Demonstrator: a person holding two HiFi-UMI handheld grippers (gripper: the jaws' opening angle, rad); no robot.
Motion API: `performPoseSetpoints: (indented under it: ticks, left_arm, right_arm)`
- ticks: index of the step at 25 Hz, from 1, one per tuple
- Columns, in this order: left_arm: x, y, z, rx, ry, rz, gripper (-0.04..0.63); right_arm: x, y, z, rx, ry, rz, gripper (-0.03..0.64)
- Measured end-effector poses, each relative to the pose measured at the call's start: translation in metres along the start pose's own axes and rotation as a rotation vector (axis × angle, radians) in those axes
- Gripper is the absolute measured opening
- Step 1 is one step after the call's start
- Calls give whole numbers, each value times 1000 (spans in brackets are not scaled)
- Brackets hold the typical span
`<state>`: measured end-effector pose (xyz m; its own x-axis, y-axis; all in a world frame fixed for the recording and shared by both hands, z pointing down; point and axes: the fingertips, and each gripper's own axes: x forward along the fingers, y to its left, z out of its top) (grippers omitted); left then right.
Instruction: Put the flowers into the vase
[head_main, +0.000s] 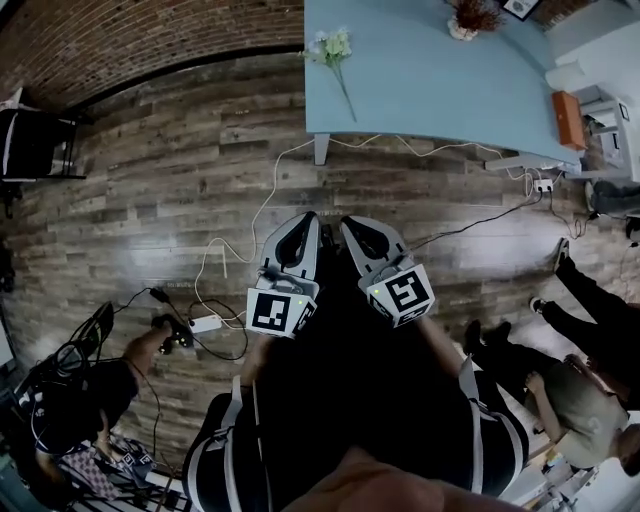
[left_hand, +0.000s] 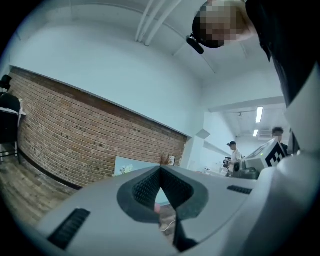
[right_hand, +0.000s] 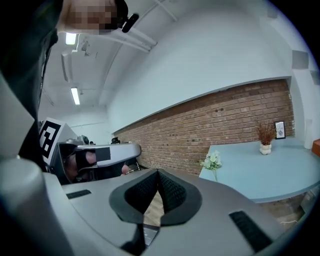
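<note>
Both grippers are hanging clenched and empty, the left gripper (head_main: 304, 222) and the right gripper (head_main: 352, 224) side by side, well short of the table (head_main: 430, 100). The flowers (head_main: 333, 47) are lying at twelve o'clock on its left corner; the vase (head_main: 463, 27) is standing at one o'clock. Approaching well likely means opening one gripper early and lining its jaws across the stem (head_main: 345, 93).
</note>
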<state>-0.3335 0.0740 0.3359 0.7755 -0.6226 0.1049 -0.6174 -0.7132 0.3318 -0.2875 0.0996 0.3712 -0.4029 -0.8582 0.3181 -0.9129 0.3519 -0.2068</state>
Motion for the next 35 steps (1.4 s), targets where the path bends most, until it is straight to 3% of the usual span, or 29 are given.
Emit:
performPoseSetpoints:
  ticks: [7, 15, 20, 26, 32, 35]
  left_arm:
    - [13, 30, 4, 0, 22, 16, 48]
    - [61, 40, 2, -35, 48, 39, 48]
    - [117, 50, 16, -55, 34, 119, 48]
    - [196, 32, 40, 59, 13, 76, 48]
    - [223, 32, 49, 120, -7, 160, 48]
    - [222, 47, 48, 91, -7, 203, 48]
  right_arm:
    - [22, -17, 8, 9, 11, -28, 17]
    - [49, -58, 8, 45, 25, 16, 18]
    - [70, -111, 34, 37, -1, 17, 18]
    - [80, -180, 65, 66, -69, 6, 18]
    - [85, -217, 74, 66, -80, 53, 18]
    - [93, -221, 71, 75, -70, 61, 18]
